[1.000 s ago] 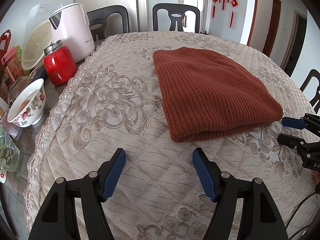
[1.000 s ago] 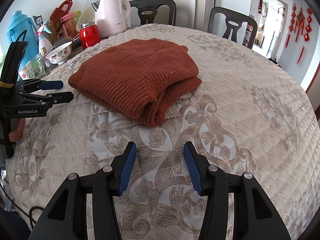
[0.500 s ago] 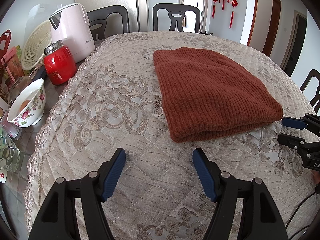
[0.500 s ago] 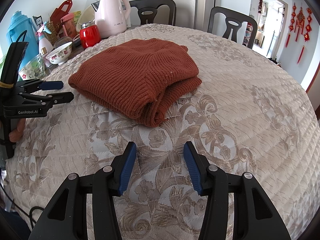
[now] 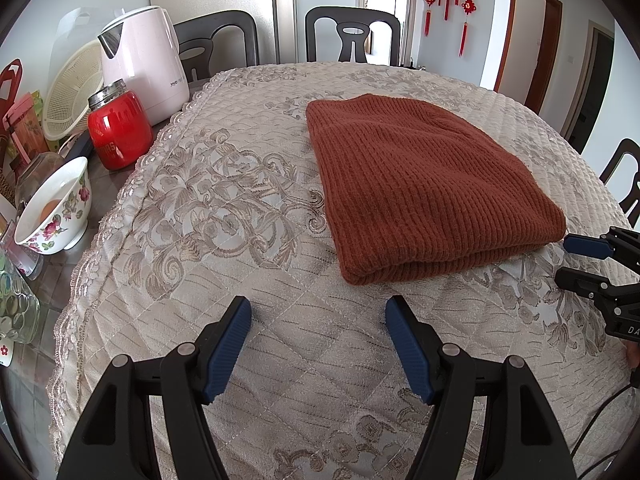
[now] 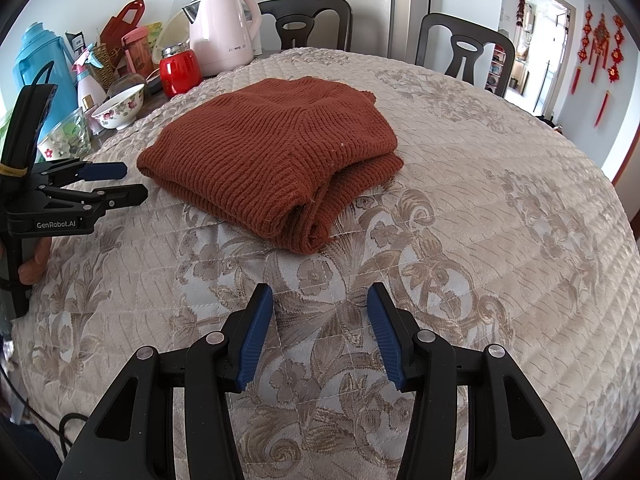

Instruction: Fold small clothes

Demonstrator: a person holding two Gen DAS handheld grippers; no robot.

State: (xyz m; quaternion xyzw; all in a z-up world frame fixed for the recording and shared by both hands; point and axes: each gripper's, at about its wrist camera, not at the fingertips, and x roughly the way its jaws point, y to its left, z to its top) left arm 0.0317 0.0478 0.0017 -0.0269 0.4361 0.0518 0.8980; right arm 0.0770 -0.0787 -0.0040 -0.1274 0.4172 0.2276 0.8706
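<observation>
A rust-brown knitted sweater (image 5: 420, 188) lies folded in a thick rectangle on the patterned tablecloth (image 5: 240, 208); it also shows in the right wrist view (image 6: 276, 156), where its layered open edges face me. My left gripper (image 5: 318, 312) is open and empty, a short way in front of the sweater's near folded edge. My right gripper (image 6: 320, 300) is open and empty, just short of the sweater's corner. Each gripper shows in the other's view, the right one (image 5: 568, 256) beside the sweater's right corner, the left one (image 6: 132, 182) beside its left corner.
At the table's left edge stand a pink kettle (image 5: 140, 60), a red jar (image 5: 116, 132), a flowered bowl (image 5: 56, 208), a glass jar (image 5: 12, 304), a blue thermos (image 6: 36, 60) and baskets. Dark chairs (image 5: 352, 36) stand behind the table.
</observation>
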